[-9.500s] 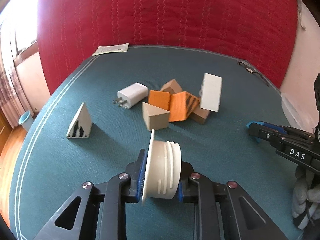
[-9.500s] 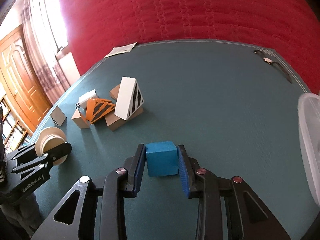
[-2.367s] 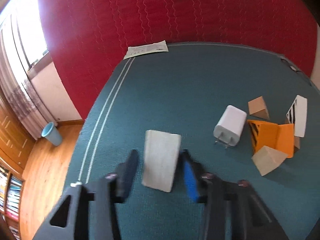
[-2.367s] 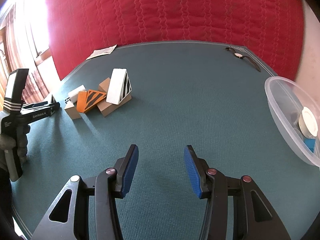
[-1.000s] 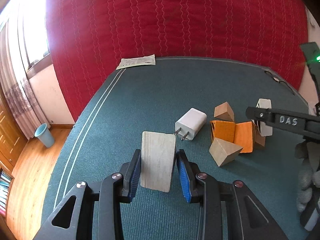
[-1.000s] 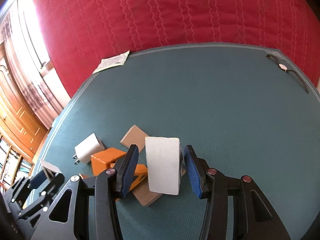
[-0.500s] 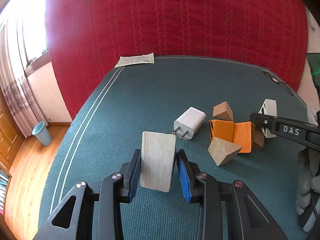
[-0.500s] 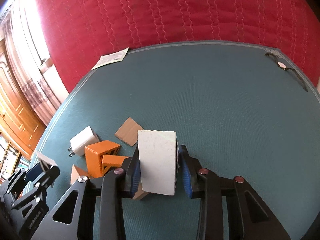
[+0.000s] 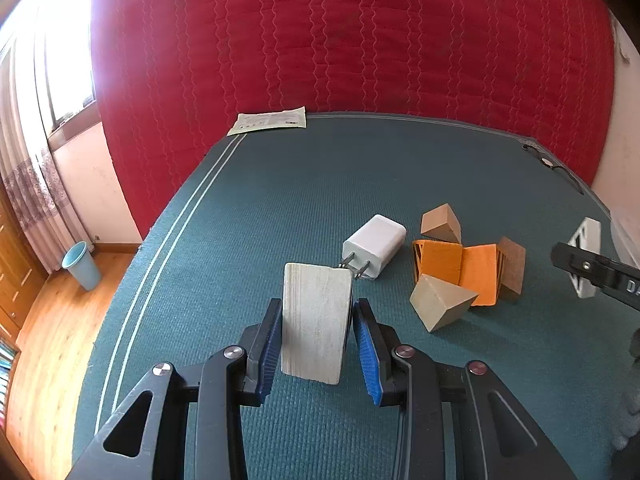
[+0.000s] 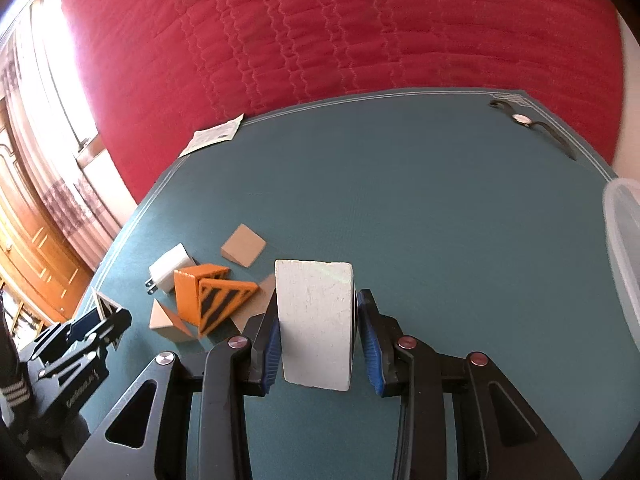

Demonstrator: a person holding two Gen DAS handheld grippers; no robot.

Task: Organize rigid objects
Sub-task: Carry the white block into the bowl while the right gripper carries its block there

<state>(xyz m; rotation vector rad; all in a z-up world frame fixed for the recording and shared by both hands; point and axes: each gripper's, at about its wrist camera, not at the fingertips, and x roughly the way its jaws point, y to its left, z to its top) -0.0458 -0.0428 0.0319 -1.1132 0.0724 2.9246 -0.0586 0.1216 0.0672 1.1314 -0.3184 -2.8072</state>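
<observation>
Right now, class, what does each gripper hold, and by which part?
The left gripper clamps a pale wooden block by its two side faces. The right gripper clamps a white striped wedge by its striped sides.

A table (image 9: 280, 184) covered in teal felt, edged with pale double lines, carries a cluster at its right: a white charger (image 9: 374, 245), two orange wedges (image 9: 460, 270) and three plain wooden wedges (image 9: 440, 308) touching or just beside one another. A paper sheet (image 9: 270, 121) lies at the far left corner, a wristwatch (image 10: 524, 120) at the far right, and a clear plastic bowl (image 10: 622, 240) at the right edge.

The white wedge (image 10: 316, 324) (striped side) now rides lifted off the pile.
</observation>
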